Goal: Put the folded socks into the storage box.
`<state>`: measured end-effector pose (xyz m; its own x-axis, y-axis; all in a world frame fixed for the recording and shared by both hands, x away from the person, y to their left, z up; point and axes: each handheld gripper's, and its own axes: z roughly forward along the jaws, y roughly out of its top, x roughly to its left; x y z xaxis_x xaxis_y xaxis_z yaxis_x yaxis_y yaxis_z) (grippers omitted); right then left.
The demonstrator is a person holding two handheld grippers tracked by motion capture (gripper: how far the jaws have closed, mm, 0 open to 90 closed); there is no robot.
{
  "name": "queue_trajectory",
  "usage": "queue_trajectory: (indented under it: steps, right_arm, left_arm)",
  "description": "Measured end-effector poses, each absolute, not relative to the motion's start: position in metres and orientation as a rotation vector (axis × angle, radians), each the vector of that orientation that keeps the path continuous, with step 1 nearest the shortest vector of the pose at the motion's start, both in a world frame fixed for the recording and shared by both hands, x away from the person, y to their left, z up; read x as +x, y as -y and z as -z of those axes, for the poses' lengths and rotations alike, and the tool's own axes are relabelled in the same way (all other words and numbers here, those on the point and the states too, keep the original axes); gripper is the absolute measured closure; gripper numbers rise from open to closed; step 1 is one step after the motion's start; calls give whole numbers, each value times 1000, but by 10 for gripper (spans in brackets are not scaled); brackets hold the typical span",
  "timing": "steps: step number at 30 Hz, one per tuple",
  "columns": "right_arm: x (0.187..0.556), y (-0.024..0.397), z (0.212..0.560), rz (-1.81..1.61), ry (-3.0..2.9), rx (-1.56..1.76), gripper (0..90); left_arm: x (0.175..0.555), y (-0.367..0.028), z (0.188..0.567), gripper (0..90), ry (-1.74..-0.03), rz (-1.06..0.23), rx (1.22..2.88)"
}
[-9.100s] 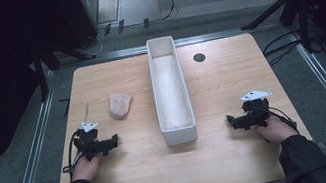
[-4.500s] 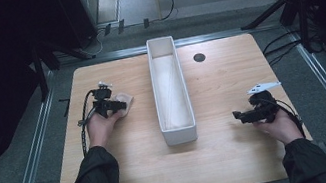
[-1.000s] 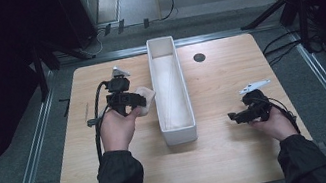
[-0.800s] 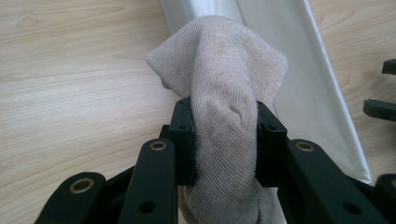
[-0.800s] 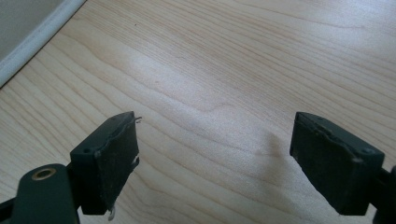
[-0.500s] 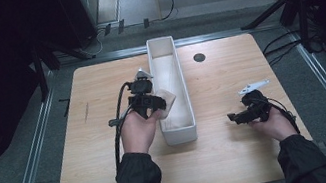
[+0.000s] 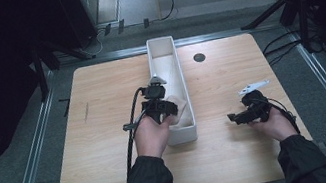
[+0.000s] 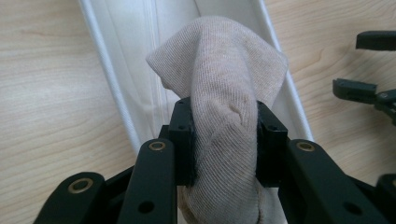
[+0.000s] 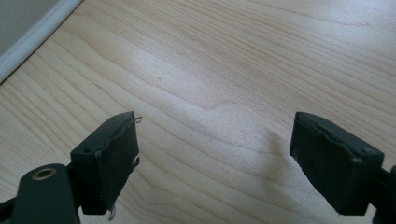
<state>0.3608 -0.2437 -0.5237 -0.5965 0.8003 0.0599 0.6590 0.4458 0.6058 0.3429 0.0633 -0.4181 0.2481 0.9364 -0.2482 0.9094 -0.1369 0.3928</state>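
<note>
Black jaws of the left gripper (image 8: 224, 140) are clamped on a beige, ribbed, crumpled cloth (image 8: 224, 93), whose free end stands up above the pads. Gripper and cloth hang over the near end of the long, narrow white tray (image 7: 186, 135) at mid-table. Well apart, on the right, the right gripper (image 9: 215, 158) rests low over the light wooden tabletop (image 7: 107, 132), its jaws spread with nothing between them.
</note>
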Motion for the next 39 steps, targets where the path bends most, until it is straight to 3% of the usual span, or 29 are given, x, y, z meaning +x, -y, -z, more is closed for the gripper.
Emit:
queue_trajectory:
  steps: [39]
  right_arm:
    - [361, 244, 525, -868, -2471, 1264, 154]
  left_arm:
    - [347, -47, 450, 620, -1738, -88, 2079]
